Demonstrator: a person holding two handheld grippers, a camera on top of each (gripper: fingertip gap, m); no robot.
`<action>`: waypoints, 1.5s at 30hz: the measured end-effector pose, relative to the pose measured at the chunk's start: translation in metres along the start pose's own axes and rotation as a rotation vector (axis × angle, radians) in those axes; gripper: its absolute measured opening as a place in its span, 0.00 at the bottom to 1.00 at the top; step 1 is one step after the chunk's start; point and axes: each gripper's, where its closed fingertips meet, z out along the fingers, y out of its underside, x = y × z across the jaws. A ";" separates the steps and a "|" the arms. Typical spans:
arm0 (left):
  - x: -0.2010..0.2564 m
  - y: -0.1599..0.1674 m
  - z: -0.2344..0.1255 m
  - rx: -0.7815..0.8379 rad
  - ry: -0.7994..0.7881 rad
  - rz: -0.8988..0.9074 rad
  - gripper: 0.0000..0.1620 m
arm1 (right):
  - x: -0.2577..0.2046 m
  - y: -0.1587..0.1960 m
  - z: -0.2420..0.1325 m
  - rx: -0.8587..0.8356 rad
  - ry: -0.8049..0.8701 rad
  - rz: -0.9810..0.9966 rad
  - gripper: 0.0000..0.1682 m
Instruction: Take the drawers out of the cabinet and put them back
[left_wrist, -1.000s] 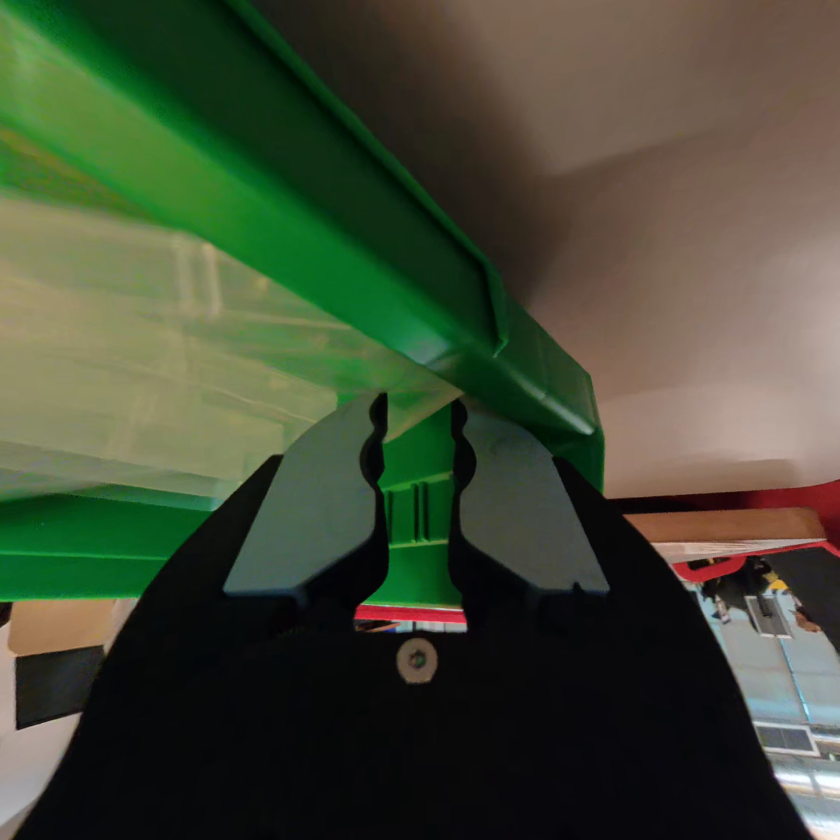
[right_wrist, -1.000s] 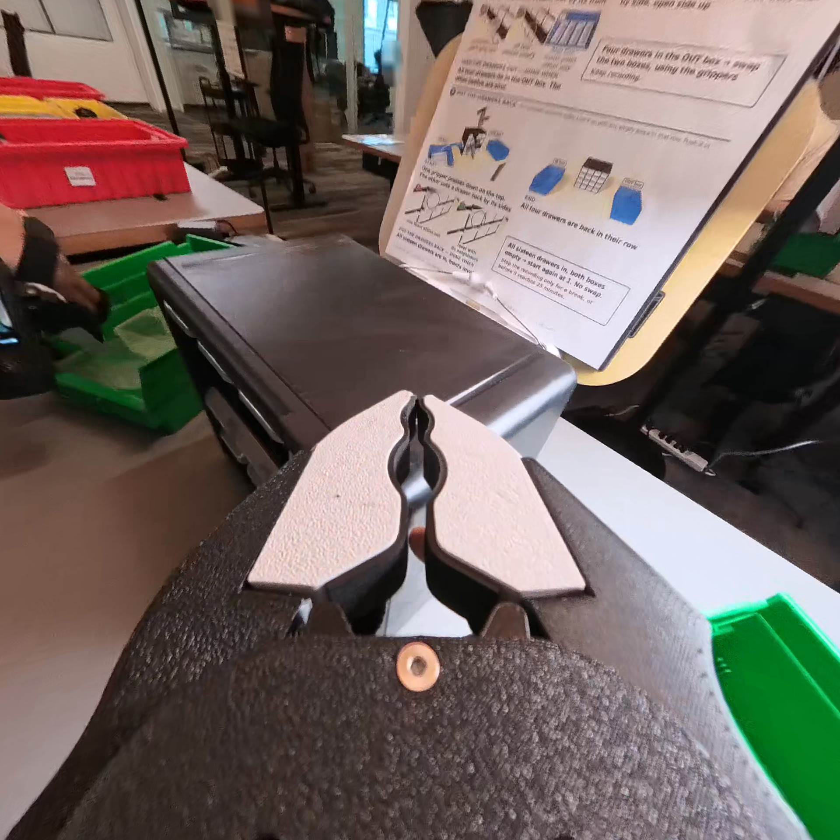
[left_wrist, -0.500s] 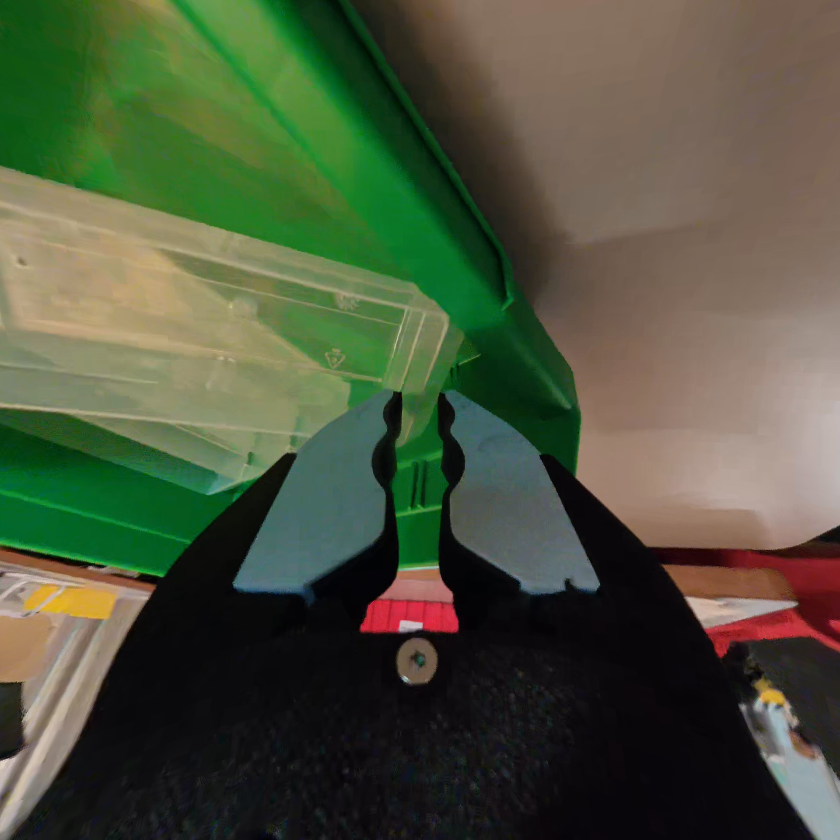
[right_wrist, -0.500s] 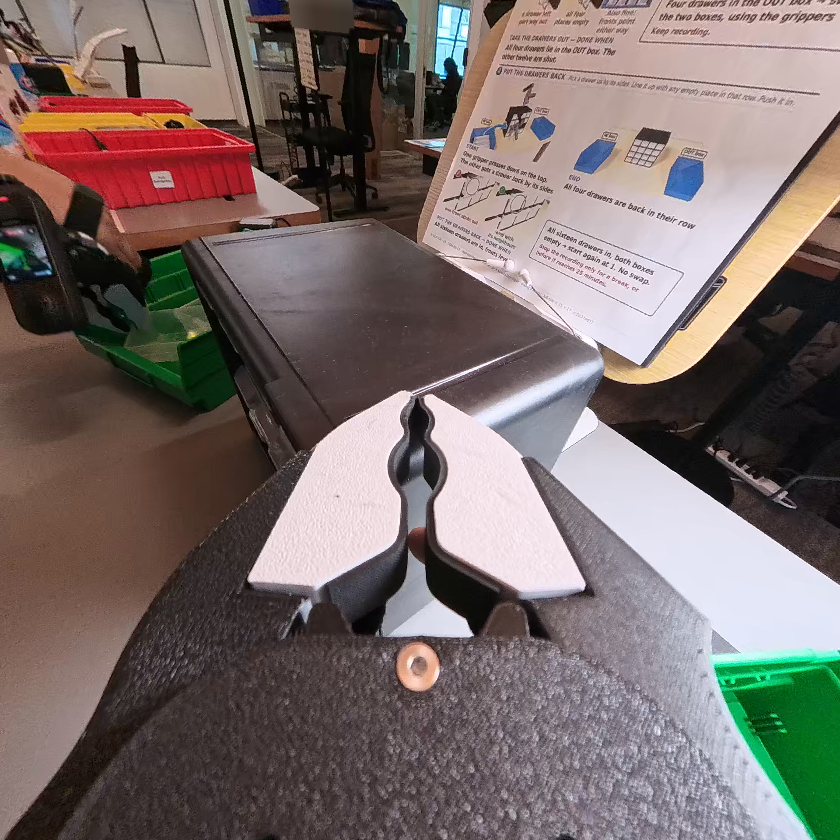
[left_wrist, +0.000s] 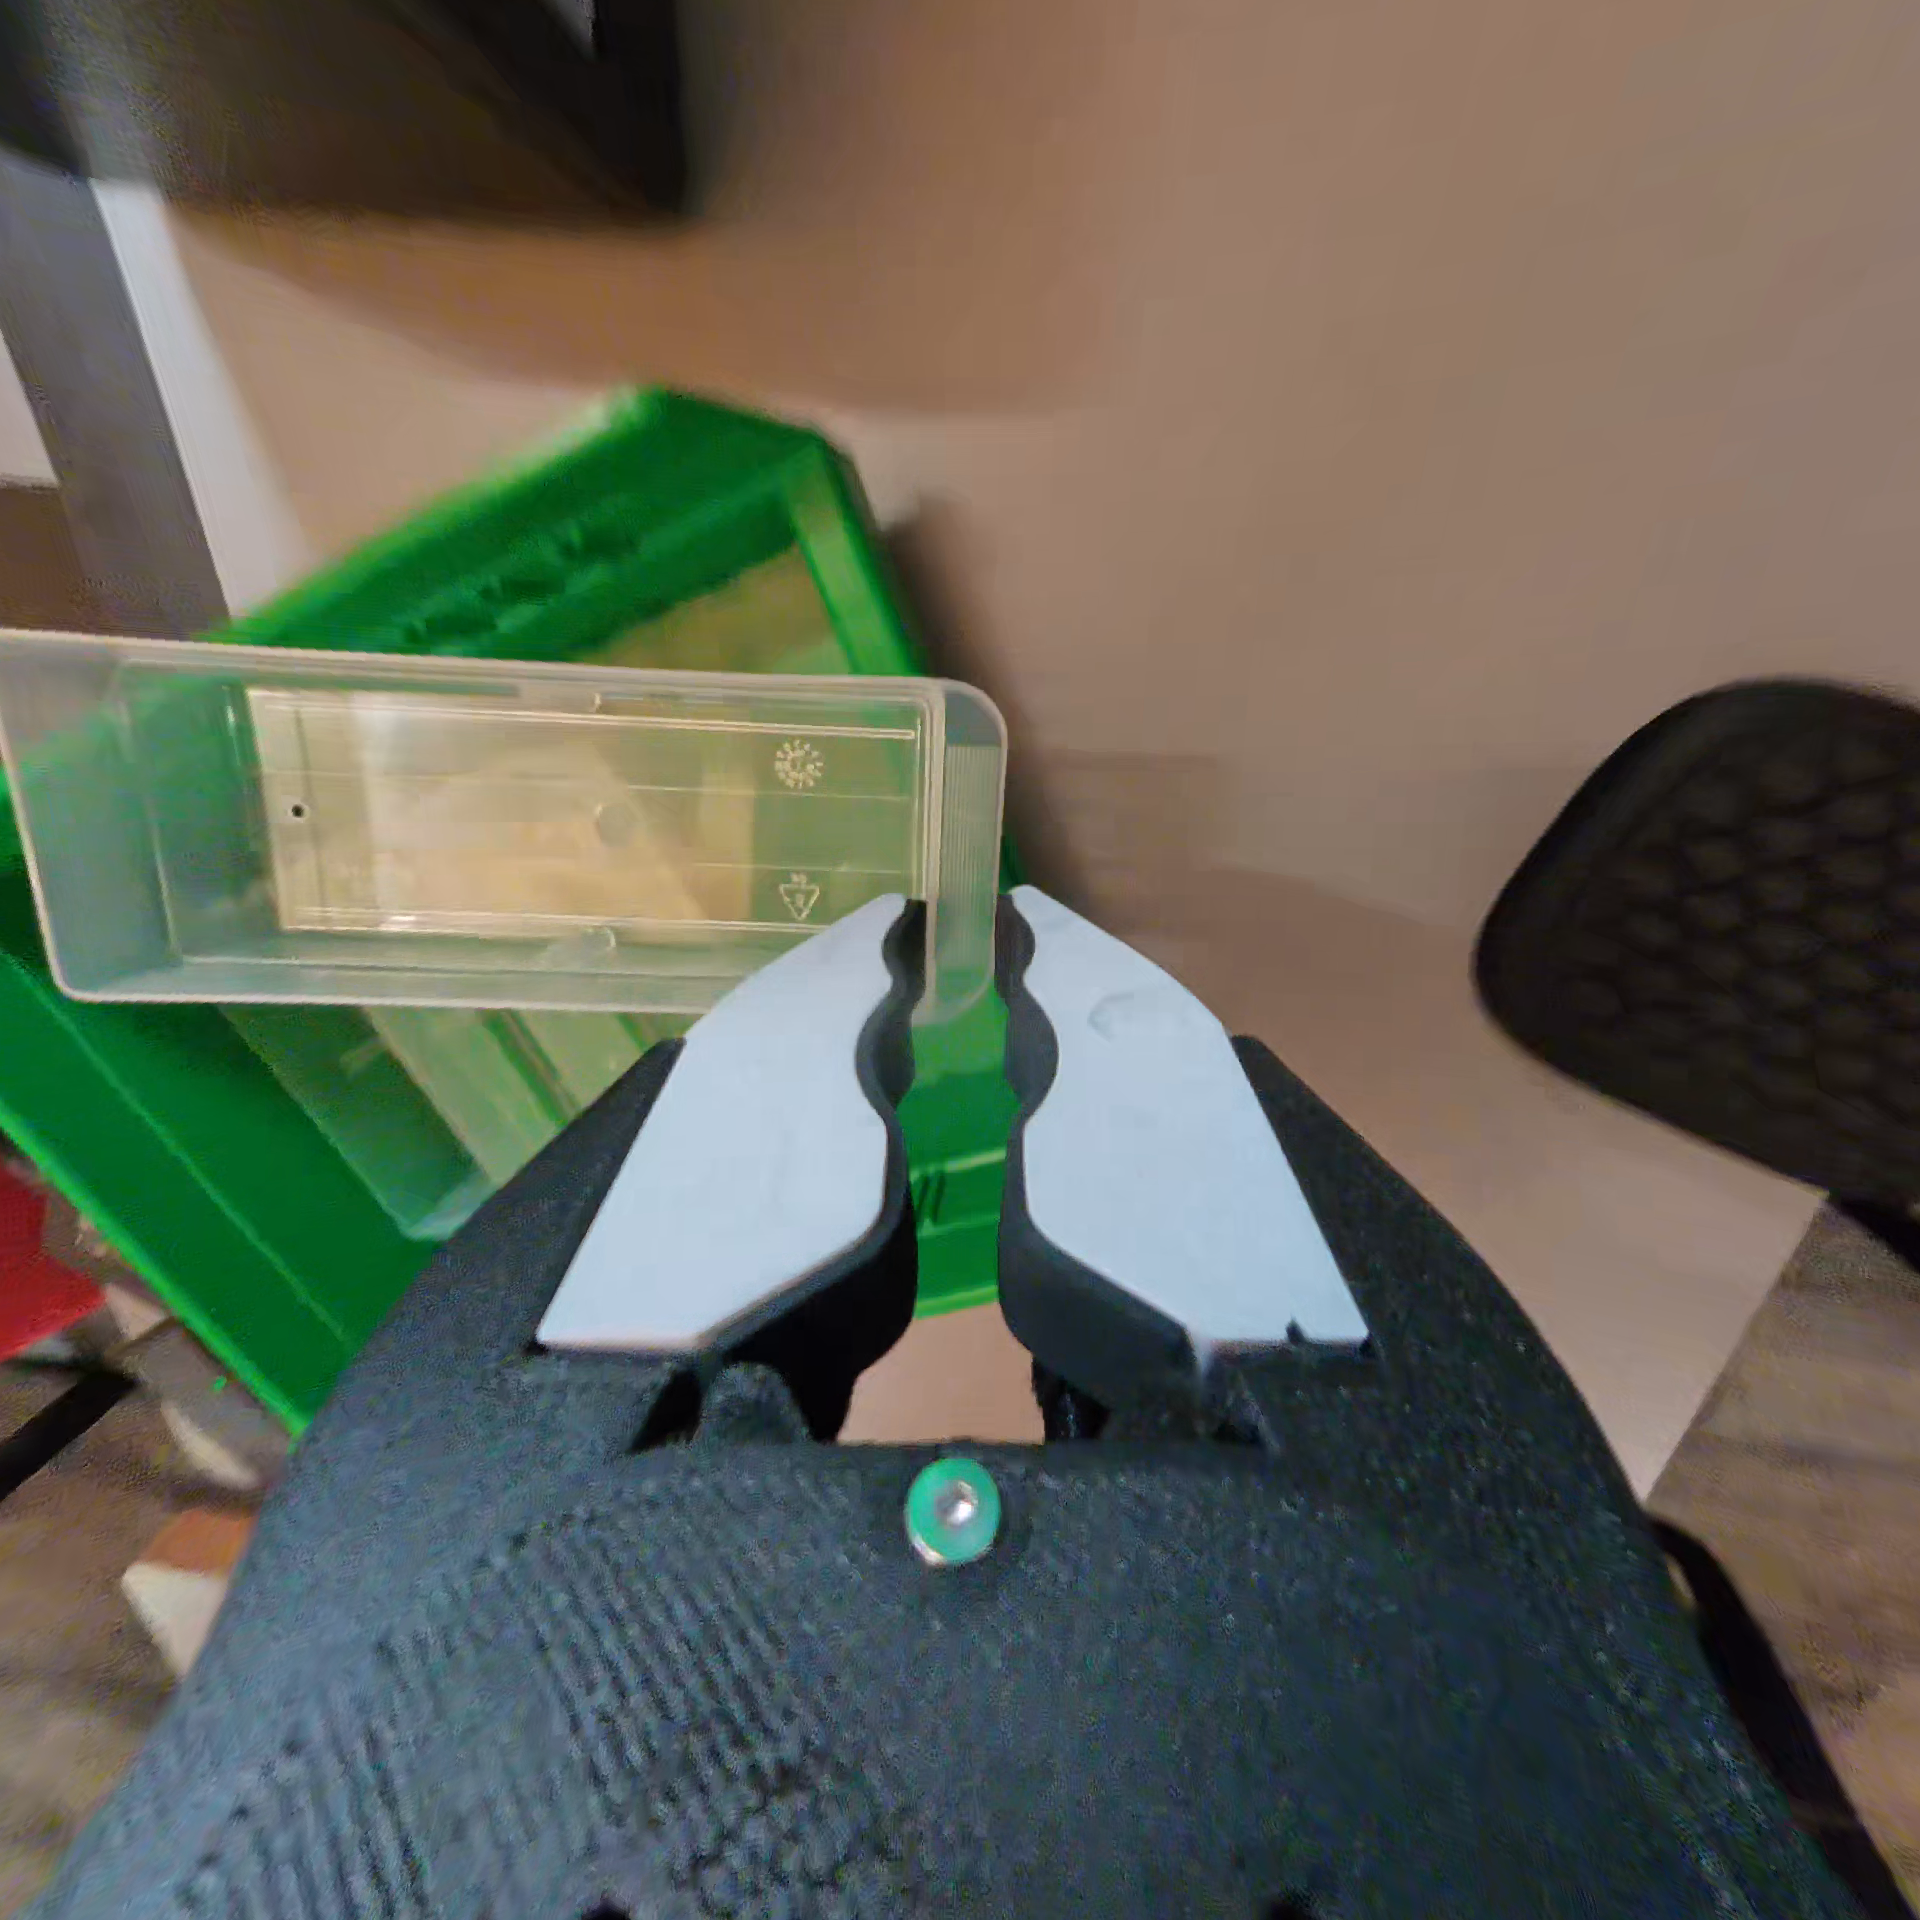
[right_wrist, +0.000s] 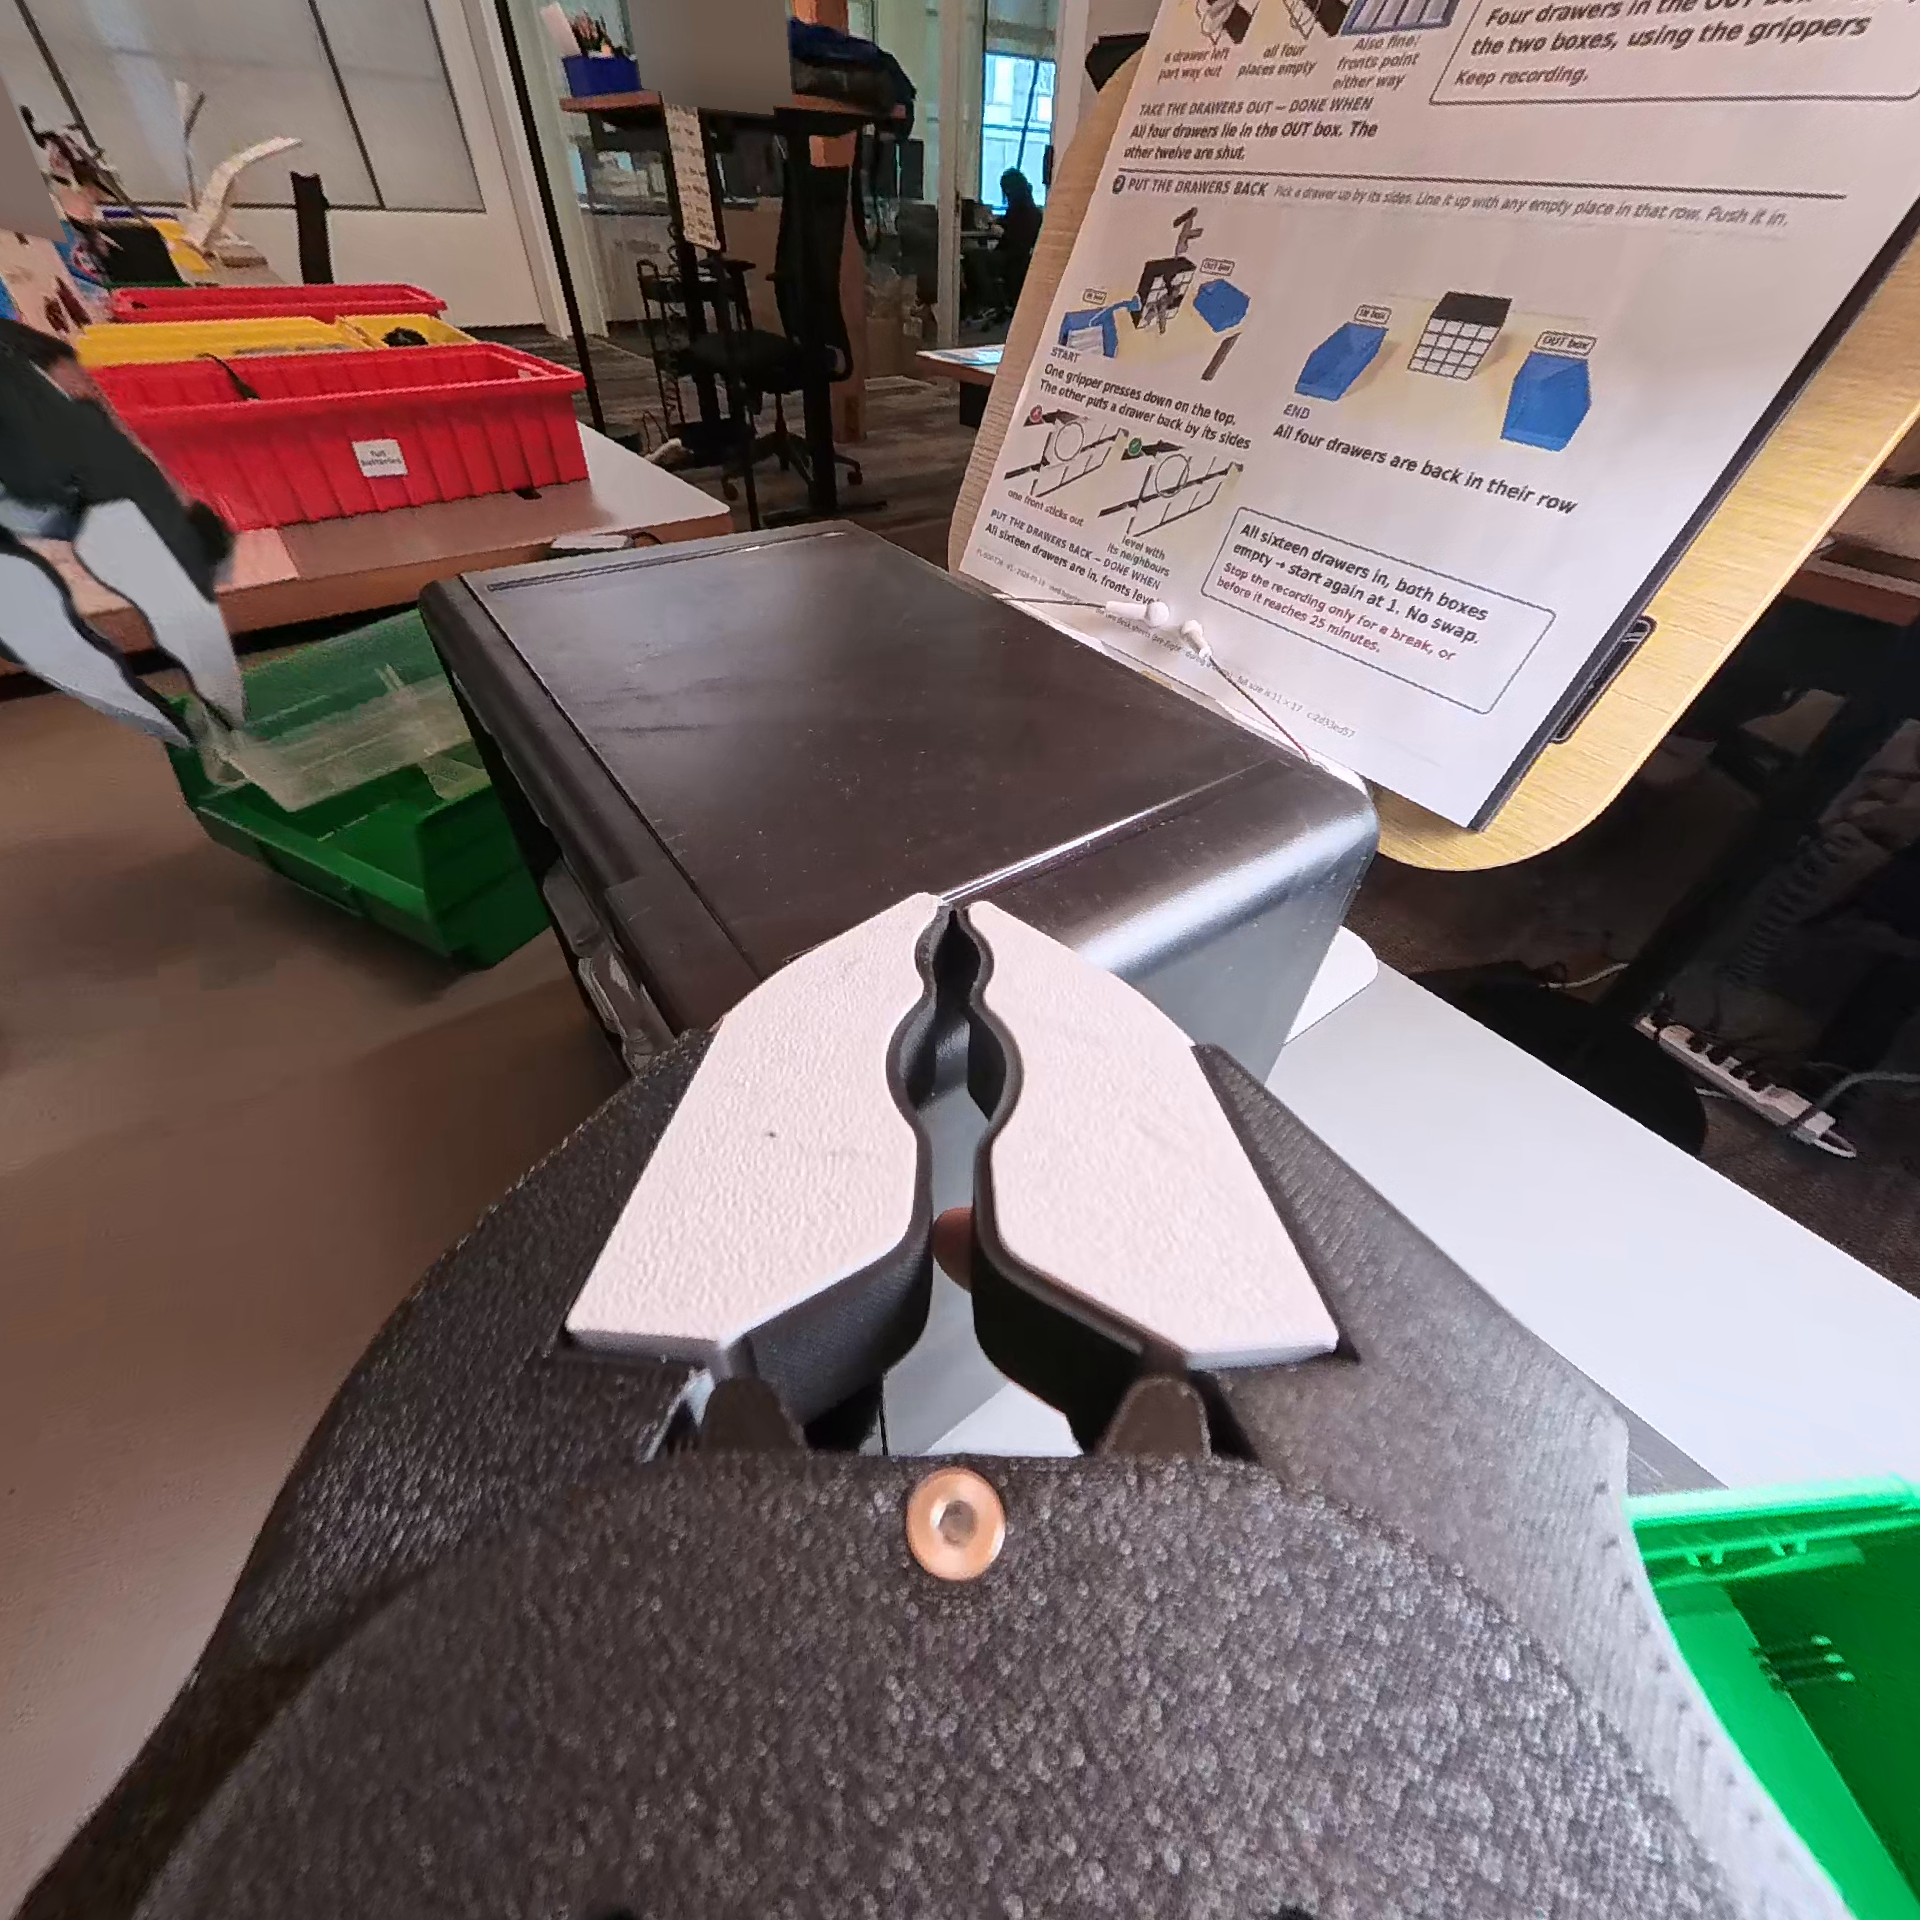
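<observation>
Holding clear drawer (left_wrist: 499, 831) above green bin (left_wrist: 623, 540), more drawers (right_wrist: 343, 717) inside

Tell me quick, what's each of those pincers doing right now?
Left gripper: closed on the end wall of a clear plastic drawer, held above the green bin.
Right gripper: closed, holding nothing.

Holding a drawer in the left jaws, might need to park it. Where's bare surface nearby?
Bare: tan table in front of the cabinet, right of the left green bin; the cabinet's top; the pale strip between cabinet and right green bin. Crowded: the left green bin, with clear drawers inside.
</observation>
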 end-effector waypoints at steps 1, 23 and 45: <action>0.004 -0.012 -0.006 0.048 0.011 -0.010 0.08 | 0.000 0.000 0.000 -0.001 0.001 0.002 0.00; 0.048 -0.179 -0.035 0.315 0.519 -0.070 0.08 | 0.000 0.000 -0.001 -0.011 0.027 -0.011 0.00; 0.025 -0.187 -0.035 0.251 0.343 -0.106 0.08 | -0.001 0.000 -0.001 -0.007 0.020 -0.018 0.00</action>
